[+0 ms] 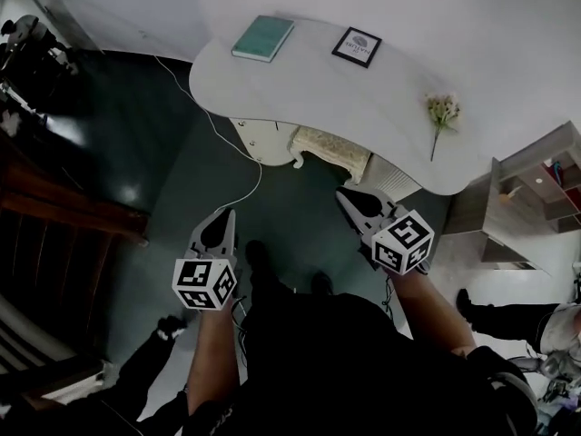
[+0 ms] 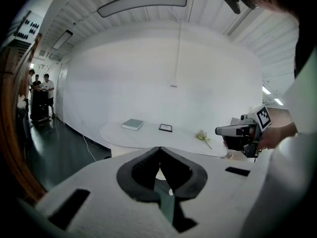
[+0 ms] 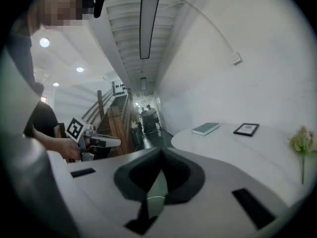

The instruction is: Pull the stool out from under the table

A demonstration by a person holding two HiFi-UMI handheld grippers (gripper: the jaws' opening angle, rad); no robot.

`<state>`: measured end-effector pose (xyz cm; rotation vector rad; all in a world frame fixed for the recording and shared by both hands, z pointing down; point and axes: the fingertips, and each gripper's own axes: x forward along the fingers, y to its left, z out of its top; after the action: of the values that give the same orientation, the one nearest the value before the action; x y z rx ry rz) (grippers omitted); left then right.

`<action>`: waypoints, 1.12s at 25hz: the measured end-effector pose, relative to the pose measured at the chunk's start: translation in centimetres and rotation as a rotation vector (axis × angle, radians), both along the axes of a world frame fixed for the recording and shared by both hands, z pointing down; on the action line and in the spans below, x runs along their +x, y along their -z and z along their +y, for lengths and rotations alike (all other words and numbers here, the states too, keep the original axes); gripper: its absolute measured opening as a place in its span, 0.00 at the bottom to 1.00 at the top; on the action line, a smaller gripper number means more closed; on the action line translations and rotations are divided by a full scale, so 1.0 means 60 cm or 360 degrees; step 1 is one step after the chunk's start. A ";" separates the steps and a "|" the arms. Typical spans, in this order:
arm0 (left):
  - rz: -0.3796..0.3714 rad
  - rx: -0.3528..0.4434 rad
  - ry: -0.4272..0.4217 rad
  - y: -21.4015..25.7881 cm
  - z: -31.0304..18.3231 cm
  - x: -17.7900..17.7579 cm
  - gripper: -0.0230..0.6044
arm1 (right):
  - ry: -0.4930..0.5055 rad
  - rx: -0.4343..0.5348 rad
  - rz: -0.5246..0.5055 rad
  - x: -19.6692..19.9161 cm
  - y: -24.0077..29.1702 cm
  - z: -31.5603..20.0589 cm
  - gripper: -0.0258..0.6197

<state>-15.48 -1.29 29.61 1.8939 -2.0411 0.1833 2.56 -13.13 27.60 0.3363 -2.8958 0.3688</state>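
Note:
The stool (image 1: 330,147), with a pale patterned cushion and white curved legs, is tucked under the front edge of the white curved table (image 1: 300,80); only its near half shows. My left gripper (image 1: 221,218) hangs shut and empty over the dark floor, short of the table. My right gripper (image 1: 349,198) is also shut and empty, its tips just below the stool's near right corner, apart from it. In the left gripper view the jaws (image 2: 159,150) meet with nothing between them, the table (image 2: 148,135) ahead. In the right gripper view the jaws (image 3: 161,151) are likewise closed.
On the table lie a teal book (image 1: 263,38), a black-framed picture (image 1: 357,46) and a sprig of flowers (image 1: 442,113). A white cable (image 1: 238,143) trails across the floor. A grey shelf unit (image 1: 536,189) stands at right, wooden stairs (image 1: 64,207) at left. People stand far down the hall (image 2: 39,90).

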 end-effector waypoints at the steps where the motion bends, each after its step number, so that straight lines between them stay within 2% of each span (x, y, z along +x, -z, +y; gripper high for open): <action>1: 0.0010 0.0005 -0.0030 -0.003 -0.017 -0.015 0.05 | -0.0027 0.0001 0.0015 -0.010 -0.002 -0.010 0.05; 9: 0.0084 0.0015 -0.0339 -0.021 -0.174 -0.174 0.05 | -0.0336 0.0011 0.0087 -0.140 0.002 -0.088 0.05; 13: 0.0100 -0.0026 -0.0556 -0.032 -0.236 -0.214 0.05 | -0.0500 -0.0022 0.0123 -0.186 0.002 -0.103 0.05; 16: 0.0123 -0.0073 -0.0667 -0.051 -0.266 -0.230 0.05 | -0.0617 -0.0060 0.0129 -0.200 -0.008 -0.111 0.05; 19: 0.0164 -0.0114 -0.0729 -0.073 -0.281 -0.224 0.05 | -0.0700 -0.0096 0.0145 -0.189 -0.023 -0.101 0.05; 23: 0.0194 -0.0143 -0.0798 -0.094 -0.281 -0.175 0.05 | -0.0820 -0.0114 0.0142 -0.134 -0.030 -0.080 0.05; 28: 0.0102 -0.0223 -0.0944 -0.100 -0.270 -0.080 0.05 | -0.0984 -0.0156 0.0082 -0.040 -0.043 -0.044 0.05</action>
<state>-20.28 -17.49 35.64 2.3203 -1.3346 0.3913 0.15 -15.79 30.16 1.2044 -2.6460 0.5771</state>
